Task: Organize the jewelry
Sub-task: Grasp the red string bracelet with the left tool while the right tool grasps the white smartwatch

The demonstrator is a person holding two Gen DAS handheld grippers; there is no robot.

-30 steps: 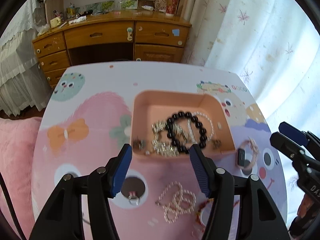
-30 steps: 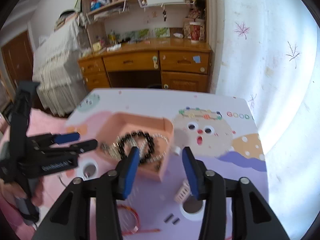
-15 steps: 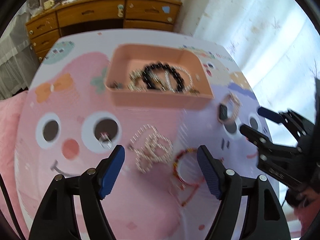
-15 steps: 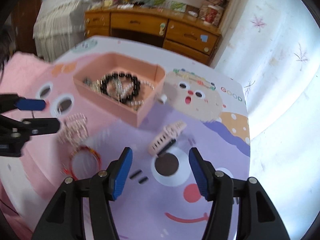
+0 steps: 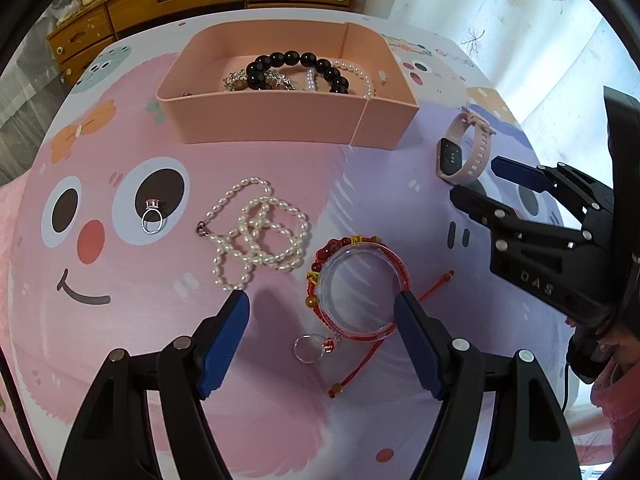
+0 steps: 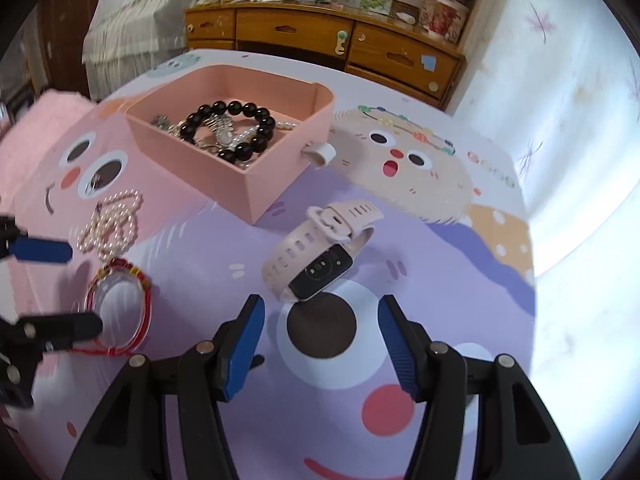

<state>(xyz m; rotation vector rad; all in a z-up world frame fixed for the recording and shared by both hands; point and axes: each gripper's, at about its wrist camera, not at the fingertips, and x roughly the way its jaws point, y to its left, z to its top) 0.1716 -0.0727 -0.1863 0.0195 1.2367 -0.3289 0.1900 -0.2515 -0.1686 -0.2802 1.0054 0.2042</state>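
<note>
A pink tray (image 5: 280,114) (image 6: 256,184) at the back holds a black bead bracelet (image 5: 298,66) (image 6: 240,128) and silver and pearl pieces. On the mat lie a pearl necklace (image 5: 256,232) (image 6: 112,224), a red bead bracelet around a clear bangle (image 5: 360,284) (image 6: 120,308), a silver ring (image 5: 152,218) and a pink smartwatch (image 5: 464,152) (image 6: 320,248). My left gripper (image 5: 322,308) is open and empty, low over the red bracelet. My right gripper (image 6: 320,316) is open and empty, just before the smartwatch.
The table has a cartoon-print mat (image 5: 120,320) and its edges fall away left and right. A wooden desk with drawers (image 6: 320,40) stands behind, white curtains (image 6: 560,120) to the right, a bed (image 6: 132,28) to the left.
Both grippers have drawn back from the tray and dropped lower. The left now sits over the red bracelet, the right closer to the smartwatch. The jewelry has not moved.
</note>
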